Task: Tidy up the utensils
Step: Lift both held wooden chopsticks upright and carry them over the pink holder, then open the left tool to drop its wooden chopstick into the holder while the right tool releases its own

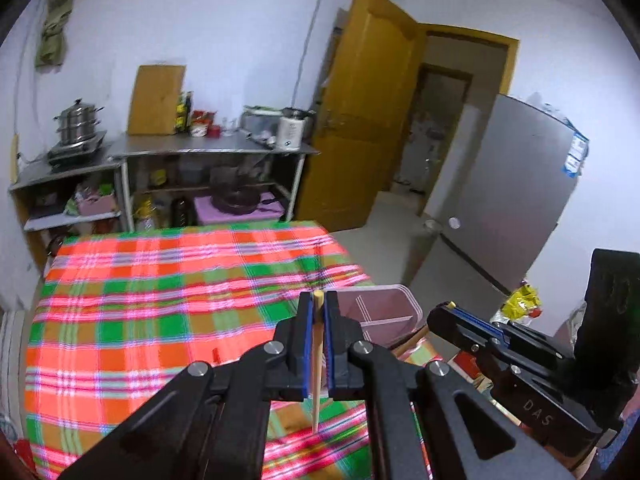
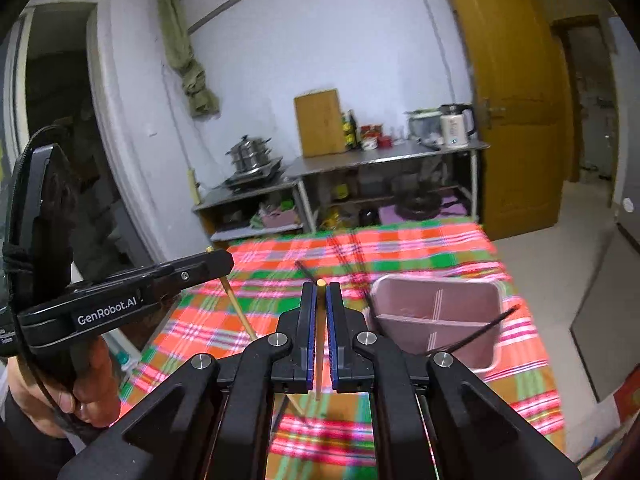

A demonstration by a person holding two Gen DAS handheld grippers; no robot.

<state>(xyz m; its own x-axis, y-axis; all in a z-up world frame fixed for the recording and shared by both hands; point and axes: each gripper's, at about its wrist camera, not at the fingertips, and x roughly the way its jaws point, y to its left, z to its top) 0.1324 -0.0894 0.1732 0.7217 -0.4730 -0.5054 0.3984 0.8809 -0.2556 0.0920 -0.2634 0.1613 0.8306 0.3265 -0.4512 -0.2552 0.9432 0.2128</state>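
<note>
My left gripper (image 1: pixel 319 300) is shut on a light wooden chopstick (image 1: pixel 317 360) that runs down between its blue pads, held above the plaid tablecloth (image 1: pixel 160 300). My right gripper (image 2: pixel 320 290) is shut on another wooden chopstick (image 2: pixel 319 360), also above the cloth. A pink divided utensil holder (image 2: pixel 440 320) stands on the cloth to the right of both grippers; it also shows in the left wrist view (image 1: pixel 384 312). The left gripper (image 2: pixel 216 260) and its chopstick (image 2: pixel 240 312) appear at the left of the right wrist view. The right gripper (image 1: pixel 444 312) appears at the right of the left wrist view.
Black chopsticks (image 2: pixel 476 328) lie by the holder and on the cloth. Behind the table stand steel shelves (image 1: pixel 208 152) with pots, bottles and a kettle. A wooden door (image 1: pixel 368 100) and a grey fridge (image 1: pixel 516 184) are at the right.
</note>
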